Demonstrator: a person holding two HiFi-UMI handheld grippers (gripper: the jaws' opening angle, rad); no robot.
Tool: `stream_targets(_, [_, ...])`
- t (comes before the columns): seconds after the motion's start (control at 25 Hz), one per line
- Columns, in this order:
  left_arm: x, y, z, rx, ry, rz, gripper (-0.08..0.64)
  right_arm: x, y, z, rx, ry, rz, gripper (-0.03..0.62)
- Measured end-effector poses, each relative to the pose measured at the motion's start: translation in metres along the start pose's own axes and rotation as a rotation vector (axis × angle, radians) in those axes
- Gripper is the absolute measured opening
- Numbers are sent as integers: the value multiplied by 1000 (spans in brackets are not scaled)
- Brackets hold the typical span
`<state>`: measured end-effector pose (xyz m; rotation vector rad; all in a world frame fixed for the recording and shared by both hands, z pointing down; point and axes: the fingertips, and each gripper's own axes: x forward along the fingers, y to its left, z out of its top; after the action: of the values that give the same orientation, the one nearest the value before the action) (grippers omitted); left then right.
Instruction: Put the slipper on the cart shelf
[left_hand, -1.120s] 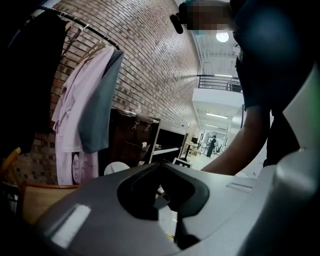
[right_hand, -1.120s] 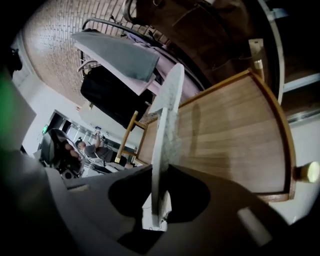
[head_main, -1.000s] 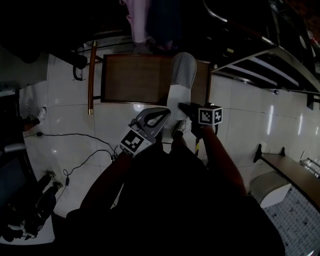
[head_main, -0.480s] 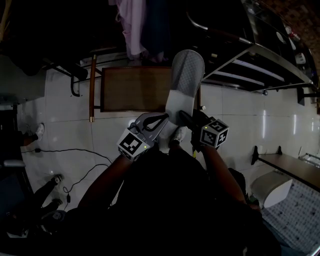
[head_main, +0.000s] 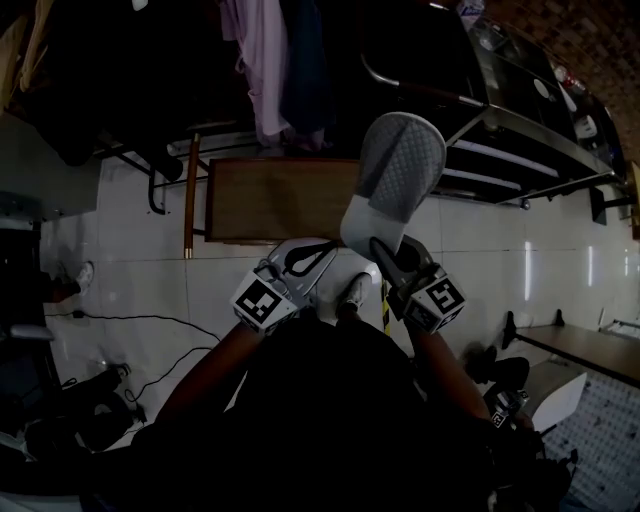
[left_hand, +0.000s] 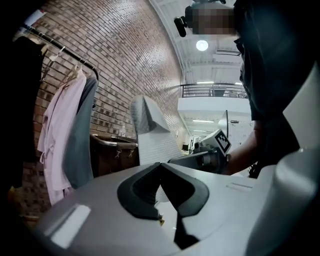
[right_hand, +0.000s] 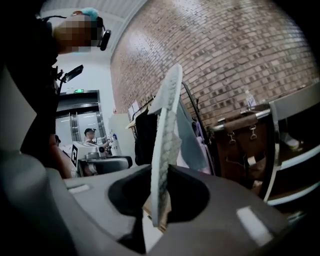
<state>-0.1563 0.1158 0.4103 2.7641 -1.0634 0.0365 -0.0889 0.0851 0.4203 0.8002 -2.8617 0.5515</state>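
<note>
My right gripper (head_main: 385, 250) is shut on the heel end of a grey slipper (head_main: 400, 172), which stands out from the jaws above the white tile floor. In the right gripper view the slipper (right_hand: 167, 145) stands on edge between the pads of the right gripper (right_hand: 160, 197). The metal cart (head_main: 520, 150), with its tiers of shelves, is at the upper right, just beyond the slipper's toe. Its shelf rails (right_hand: 295, 150) show at the right of the right gripper view. My left gripper (head_main: 305, 255) hovers beside the right one, shut and holding nothing (left_hand: 161, 167).
A brown mat (head_main: 270, 195) lies on the floor under the grippers, with a wooden pole (head_main: 188, 195) at its left. Clothes hang on a rack (head_main: 255, 60) at the top. Cables (head_main: 150, 320) trail at the left. A low bench (head_main: 580, 345) is at the right.
Both grippers have risen. The slipper has come up with the right gripper, rolled and swung to the right, nearer the cart shelves.
</note>
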Motion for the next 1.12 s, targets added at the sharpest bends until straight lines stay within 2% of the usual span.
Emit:
stream_targets(0.2, [7,-8,9,10,-9,14,0,-9,6,25,-102,-58,11,66])
stream_targets(0.4, [14,-10,18,24,-33,34,0,-12,0,39,-123,-91,19,66])
stream_targets(0.76, [22,-9,19,65,25,48,0,-13,-6,51,-160,-124,25,66])
stream_targets(0.96, [26,3,26,46,-21,82,0,-12,-16,51,-150,-118,21,66])
stream_targets(1.12, [30,6,25,52,-15,74,0,-12,-21,48,-147,-116,15,66])
